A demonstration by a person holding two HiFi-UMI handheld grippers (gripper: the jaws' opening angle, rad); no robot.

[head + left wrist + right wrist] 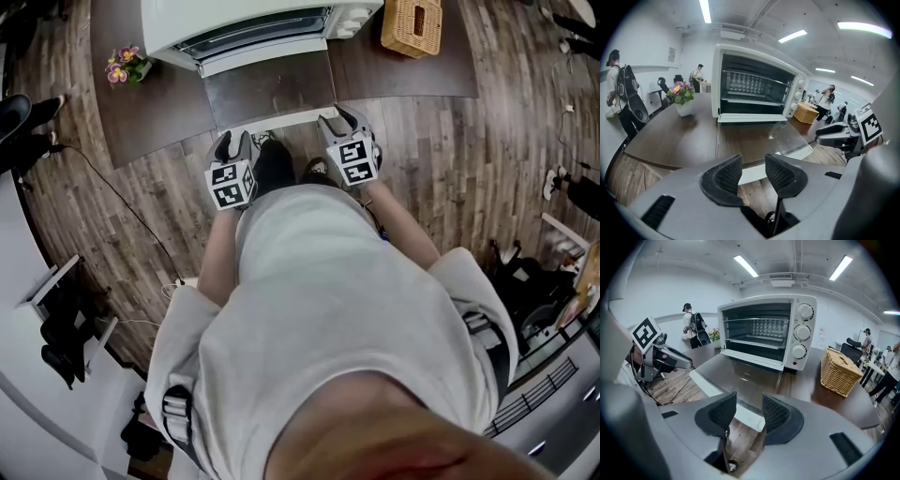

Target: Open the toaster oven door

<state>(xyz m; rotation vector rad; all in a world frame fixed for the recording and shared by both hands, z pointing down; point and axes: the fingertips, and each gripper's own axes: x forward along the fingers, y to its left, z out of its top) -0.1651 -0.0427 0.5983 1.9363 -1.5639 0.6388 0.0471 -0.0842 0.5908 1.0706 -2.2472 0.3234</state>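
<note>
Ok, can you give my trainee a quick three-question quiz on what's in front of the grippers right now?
1. True or false: the door of the toaster oven is shut.
2. Pick one: what stands on the table to the right of the oven in the head view? A) a wicker basket B) a kettle C) a mug
3. Fill in: the jaws of the left gripper and the right gripper stand ____, pressing on nothing.

Key
1. False. The door lies folded down flat.
2. A
3. apart
</note>
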